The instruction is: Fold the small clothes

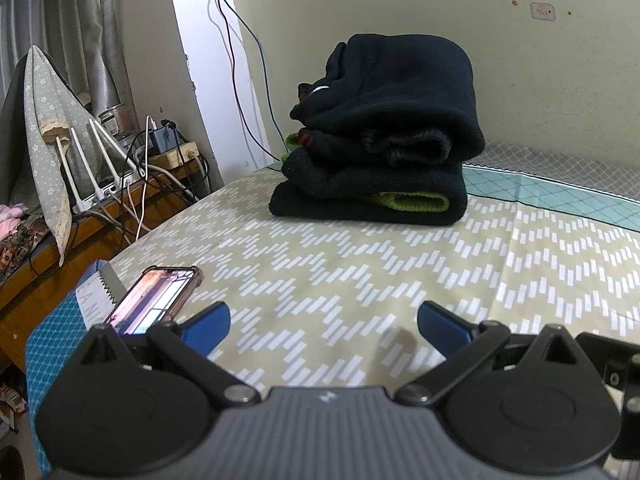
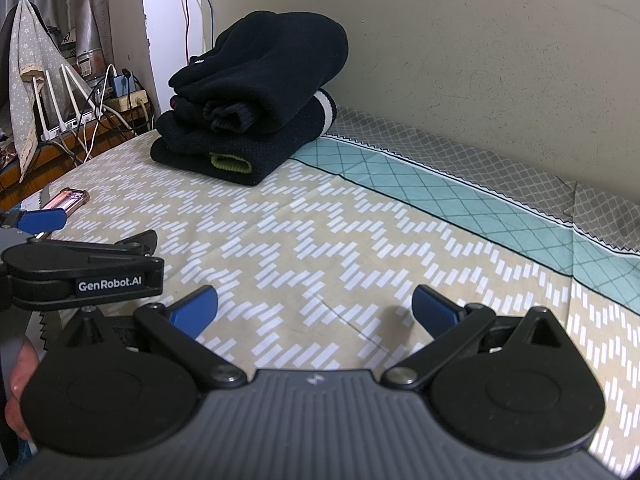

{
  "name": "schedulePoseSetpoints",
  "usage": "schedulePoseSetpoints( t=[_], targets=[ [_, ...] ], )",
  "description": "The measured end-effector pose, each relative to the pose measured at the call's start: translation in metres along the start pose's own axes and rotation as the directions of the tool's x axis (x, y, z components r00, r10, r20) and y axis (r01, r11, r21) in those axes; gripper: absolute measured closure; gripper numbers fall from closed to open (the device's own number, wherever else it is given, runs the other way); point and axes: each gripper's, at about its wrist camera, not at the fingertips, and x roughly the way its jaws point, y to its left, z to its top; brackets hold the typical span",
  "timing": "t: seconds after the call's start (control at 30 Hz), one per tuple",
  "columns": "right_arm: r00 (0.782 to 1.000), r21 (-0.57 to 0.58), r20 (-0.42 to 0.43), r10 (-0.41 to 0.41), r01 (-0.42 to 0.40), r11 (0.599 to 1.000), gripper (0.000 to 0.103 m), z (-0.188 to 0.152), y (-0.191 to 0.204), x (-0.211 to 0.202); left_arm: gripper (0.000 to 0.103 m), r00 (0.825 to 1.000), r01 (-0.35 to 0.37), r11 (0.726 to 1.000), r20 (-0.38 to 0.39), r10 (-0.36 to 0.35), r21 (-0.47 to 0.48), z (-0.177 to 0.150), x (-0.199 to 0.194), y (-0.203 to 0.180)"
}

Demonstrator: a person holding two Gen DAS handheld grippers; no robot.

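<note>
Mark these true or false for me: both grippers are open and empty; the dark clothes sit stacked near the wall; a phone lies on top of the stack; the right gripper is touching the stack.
1. The left gripper and right gripper are open and empty. True.
2. The dark clothes sit stacked on the bed near the wall. True.
3. A phone lies on top of the stack. False: the phone lies on the bed, apart from it.
4. The right gripper touches the stack. False: bare bedsheet lies between them.
</note>
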Motion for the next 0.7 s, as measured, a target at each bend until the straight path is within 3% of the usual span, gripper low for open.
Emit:
schedulePoseSetpoints(
  t=[0.7],
  targets=[
    [1.0, -0.002, 0.0, 0.0, 0.0, 1.0, 0.0, 0.0001, -0.0001, 0.0, 0.0, 0.999, -0.006, 1.0, 0.045, 0.008, -0.025, -0.0003, -0.0085, 0.003]
  ],
)
